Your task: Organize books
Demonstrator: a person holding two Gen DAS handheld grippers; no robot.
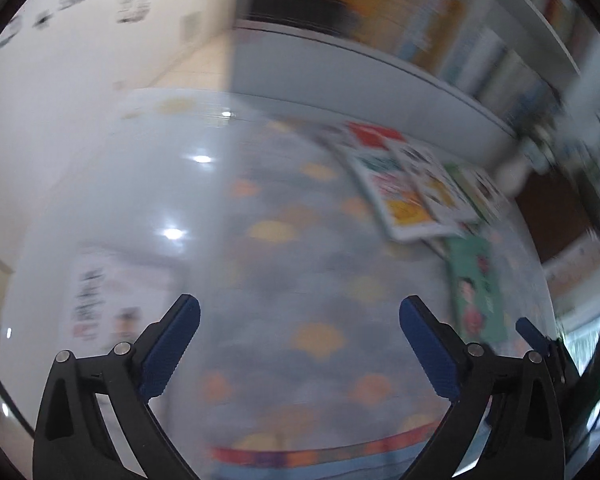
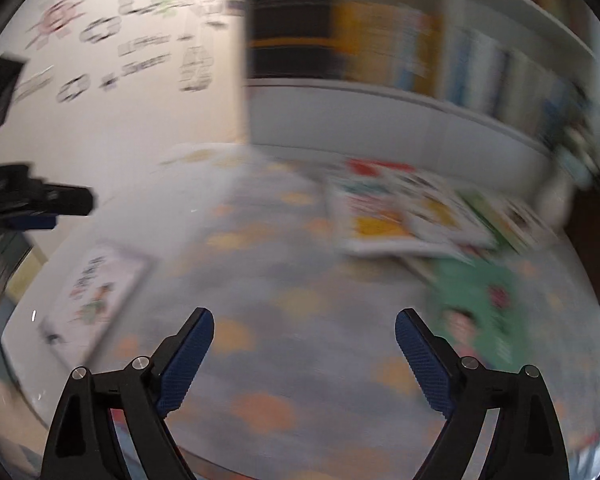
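Both views are blurred by motion. A stack of colourful picture books (image 1: pixel 412 184) lies on a round table with a dotted cloth (image 1: pixel 284 264), far right; it also shows in the right wrist view (image 2: pixel 404 216). A green book (image 1: pixel 476 292) lies in front of the stack, also in the right wrist view (image 2: pixel 480 304). A white book (image 2: pixel 96 300) lies at the table's left, also in the left wrist view (image 1: pixel 96 300). My left gripper (image 1: pixel 300 340) is open and empty above the table. My right gripper (image 2: pixel 304 348) is open and empty too. The left gripper's body (image 2: pixel 32 200) shows at the left edge of the right wrist view.
A white bookshelf (image 2: pixel 440 104) full of upright books stands behind the table, also in the left wrist view (image 1: pixel 380 60). A white wall with drawings (image 2: pixel 120 60) is at the left. The table's front edge has a coloured border (image 1: pixel 320 452).
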